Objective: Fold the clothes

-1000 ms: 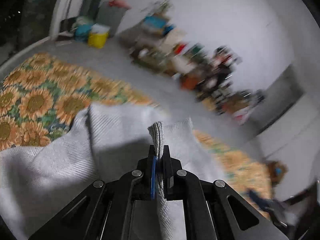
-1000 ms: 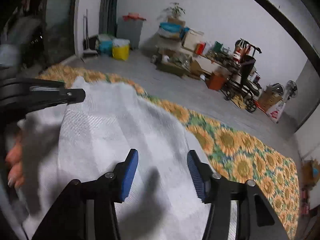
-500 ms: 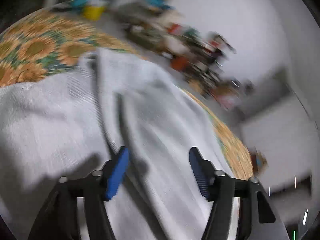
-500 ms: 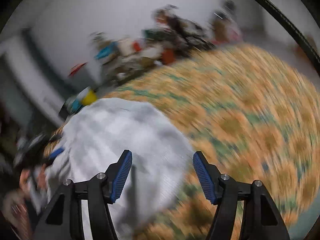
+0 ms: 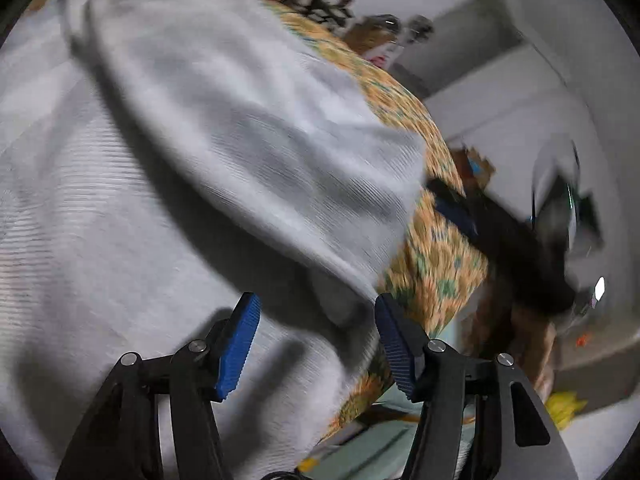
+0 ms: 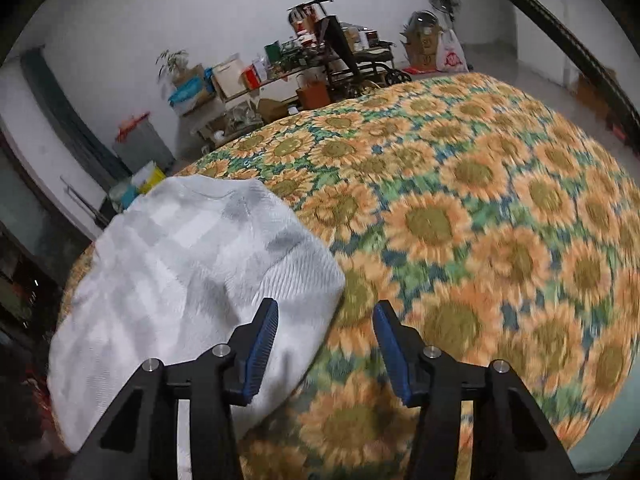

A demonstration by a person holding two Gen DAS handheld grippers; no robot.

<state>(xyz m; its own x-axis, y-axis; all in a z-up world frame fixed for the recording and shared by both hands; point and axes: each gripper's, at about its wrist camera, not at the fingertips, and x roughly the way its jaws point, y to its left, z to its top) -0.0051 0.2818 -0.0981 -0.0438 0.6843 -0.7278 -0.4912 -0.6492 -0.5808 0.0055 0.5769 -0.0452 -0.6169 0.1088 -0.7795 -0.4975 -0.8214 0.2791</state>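
Clutter lined the far wall while one white garment lay on the sunflower cover, left gripper and right gripper both closing on nothing.

Left gripper at bottom centre, blue-padded jaws apart and closing, nothing pinched between them. Below and beyond jaws: white ribbed garment, motion-blurred, filling left and centre, one thick fold lying diagonally across it. Garment rests on sunflower-print bed cover; garment's right edge runs near cover's right edge. Right gripper, dark with blue pad, blurred, over that edge just beside garment's corner; person's hand behind it. Blurred room clutter beyond.
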